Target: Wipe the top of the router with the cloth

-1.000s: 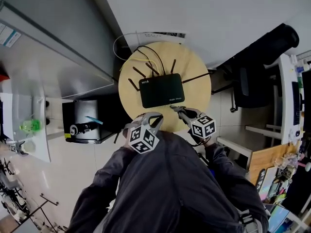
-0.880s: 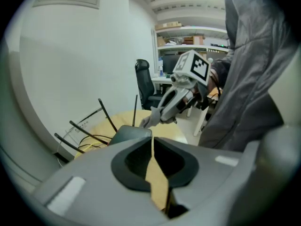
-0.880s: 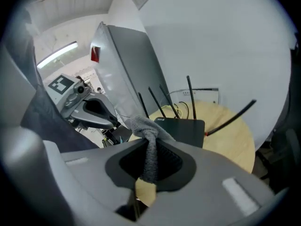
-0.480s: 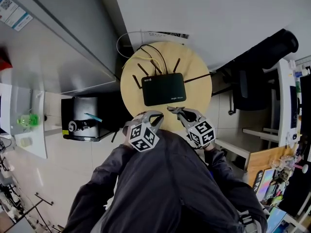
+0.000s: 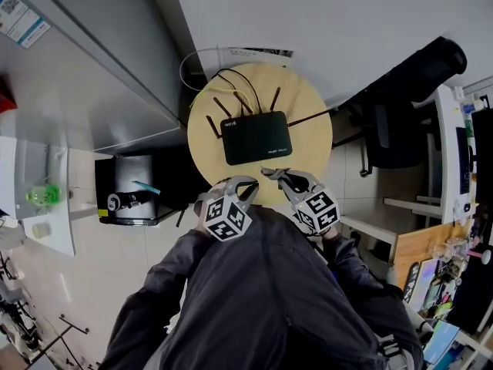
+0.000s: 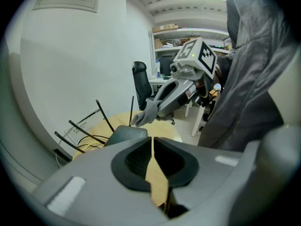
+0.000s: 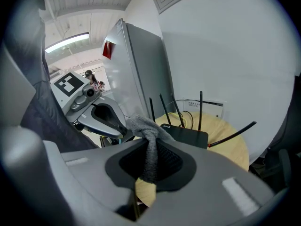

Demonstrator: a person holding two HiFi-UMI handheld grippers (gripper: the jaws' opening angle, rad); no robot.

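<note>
A black router with several thin antennas lies flat on the round wooden table. My right gripper is shut on a grey cloth just off the router's near right corner. In the right gripper view the cloth hangs bunched between the jaws, short of the router. My left gripper sits shut and empty at the table's near edge, left of the right one. The left gripper view shows its jaws closed to a thin slit, with the router and the cloth ahead.
Black and yellow cables trail off the table's back towards a wall box. A tall grey cabinet stands at the left, with a black box on the floor beside it. A black office chair and a white desk are at the right.
The right gripper with the cloth has edged slightly left towards the router's near edge. The left gripper has stayed in place.
</note>
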